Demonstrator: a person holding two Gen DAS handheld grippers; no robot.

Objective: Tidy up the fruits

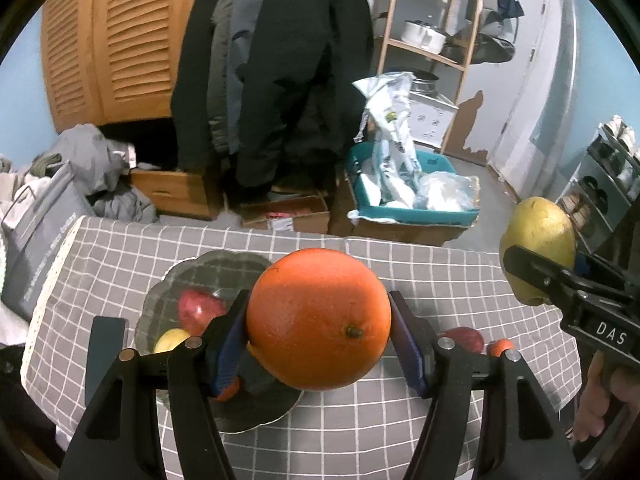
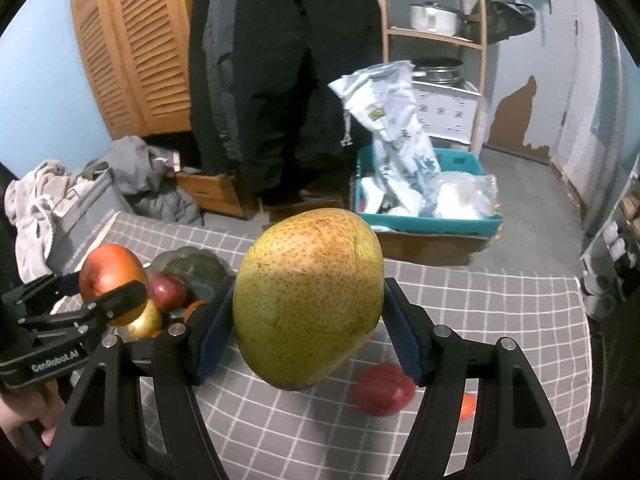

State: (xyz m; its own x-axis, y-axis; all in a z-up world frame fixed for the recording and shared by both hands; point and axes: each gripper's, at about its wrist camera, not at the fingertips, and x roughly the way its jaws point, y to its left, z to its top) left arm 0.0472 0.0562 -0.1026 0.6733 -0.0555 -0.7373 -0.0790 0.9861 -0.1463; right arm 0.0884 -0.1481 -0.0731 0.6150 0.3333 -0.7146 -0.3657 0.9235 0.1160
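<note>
Left wrist view: I had the left gripper [image 1: 318, 320] clamped partway open on the orange [image 1: 318, 318], pads on both flanks, fruit lifted at frame centre.
Orange position: over the glass bowl [image 1: 160, 300] at lower left, I judged so a release would drop it in.
Bowl contents: red apple [image 1: 198, 310], a yellow fruit [image 1: 170, 340] and something small and orange already inside.
Right wrist view: right gripper [image 2: 308, 304] closed on the pear [image 2: 308, 300], jaws fairly wide because the pear is fat; held clear of the checked tablecloth [image 2: 500, 300].
Pear position: frame centre, right of the bowl, I judged waiting its turn.
Leftovers: red fruit [image 2: 384, 390] and small orange fruit [image 2: 467, 406] lay on the cloth at lower right, unsorted.
Risk: both loads converging on one bowl; I'd stagger the drops.
</note>
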